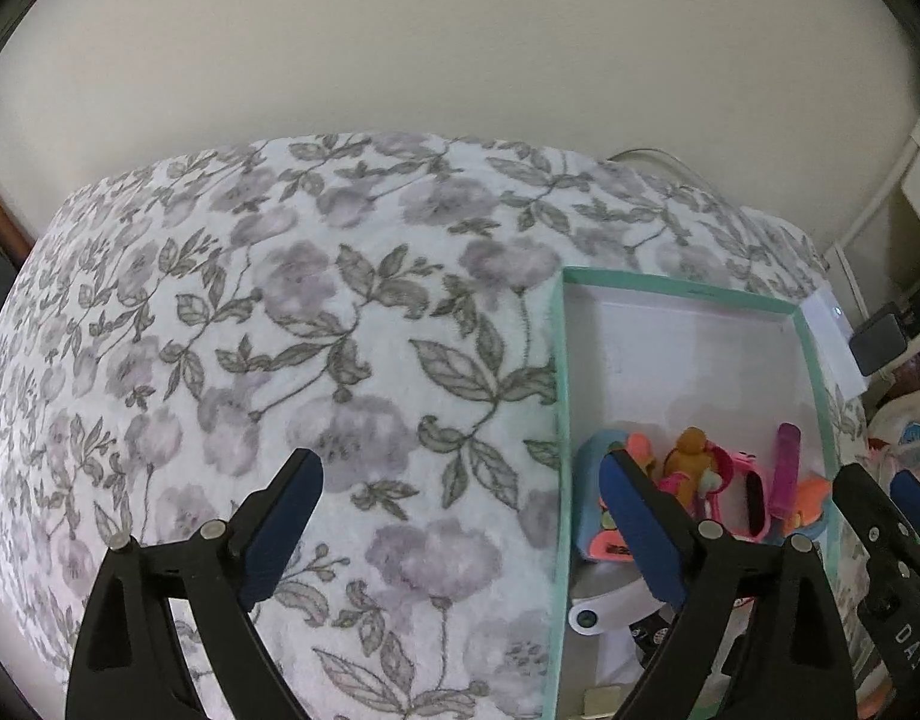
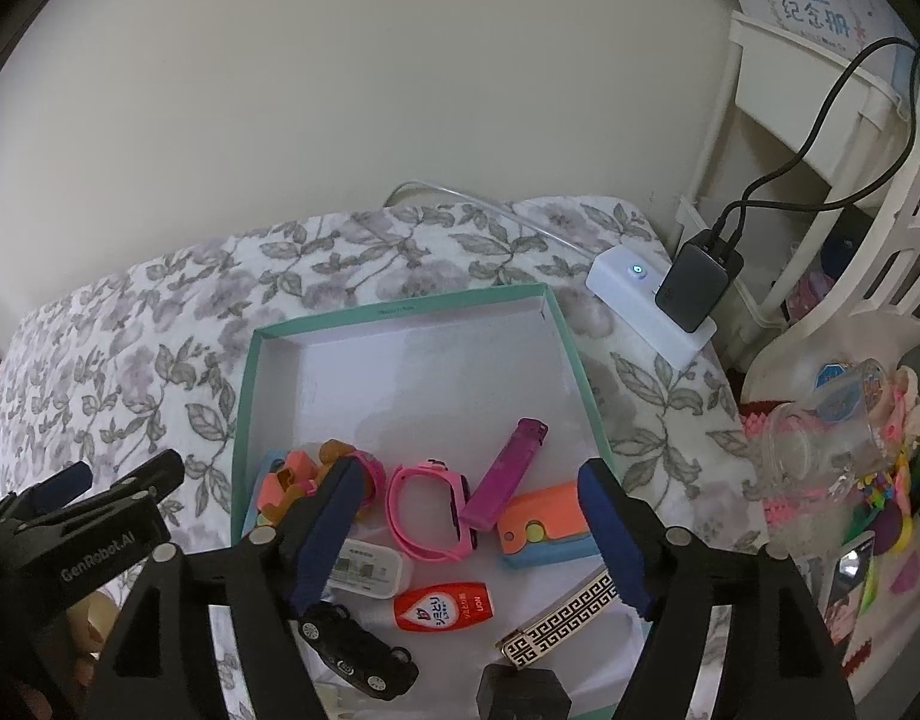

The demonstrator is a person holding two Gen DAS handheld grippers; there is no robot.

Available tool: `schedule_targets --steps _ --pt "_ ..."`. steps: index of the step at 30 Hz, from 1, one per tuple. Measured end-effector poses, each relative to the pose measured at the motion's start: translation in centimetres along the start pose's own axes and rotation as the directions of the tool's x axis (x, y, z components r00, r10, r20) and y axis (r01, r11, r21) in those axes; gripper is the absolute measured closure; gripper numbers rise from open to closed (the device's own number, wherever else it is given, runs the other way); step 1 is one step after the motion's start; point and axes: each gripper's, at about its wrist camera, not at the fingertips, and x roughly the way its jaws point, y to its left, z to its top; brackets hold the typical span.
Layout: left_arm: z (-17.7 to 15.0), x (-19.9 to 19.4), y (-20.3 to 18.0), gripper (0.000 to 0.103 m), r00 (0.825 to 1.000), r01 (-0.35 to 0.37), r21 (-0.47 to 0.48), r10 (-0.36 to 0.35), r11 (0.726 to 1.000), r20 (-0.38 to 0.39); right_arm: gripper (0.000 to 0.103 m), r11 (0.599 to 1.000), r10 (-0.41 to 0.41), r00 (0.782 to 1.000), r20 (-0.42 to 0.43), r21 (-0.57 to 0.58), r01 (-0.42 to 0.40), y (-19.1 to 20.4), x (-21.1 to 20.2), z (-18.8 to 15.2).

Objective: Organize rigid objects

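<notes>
Both my tongs gape, empty: left gripper [image 1: 460,516] straddles box [image 1: 561,420] rim, right gripper [image 2: 472,516] over watch [image 2: 427,510]. Risk: snagging rim, tipping box.

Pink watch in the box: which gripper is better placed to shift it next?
Right. The right gripper hangs open directly over the pink watch in the teal box. The left gripper is mostly over the floral cloth.
</notes>
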Motion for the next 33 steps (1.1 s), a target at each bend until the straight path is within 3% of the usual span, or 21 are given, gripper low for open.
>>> schedule_targets --steps 10,14,21,33 --pt "0.2 0.3 0.6 0.008 1.0 -0.018 -0.028 0.018 0.999 -0.005 0.023 1.0 -0.008 1.0 -0.016 -0.009 0.008 0.2 0.4 0.0" --pt "0.4 0.3 1.0 0.008 1.0 -0.023 -0.039 0.022 0.999 -0.007 0.007 1.0 -0.009 1.0 -0.019 -0.009 0.009 0.3 0.5 0.0" --pt "0.3 -0.9 2.6 0.008 0.999 -0.033 -0.09 0.031 0.995 -0.028 0.006 1.0 -0.018 0.999 -0.028 -0.023 0.017 0.9 -0.1 -0.1" --pt "-4.6 -8.8 6.2 0.007 0.998 -0.057 -0.123 0.059 0.991 0.011 0.006 0.998 0.026 0.999 0.028 -0.064 -0.024 4.0 -7.7 -4.0"
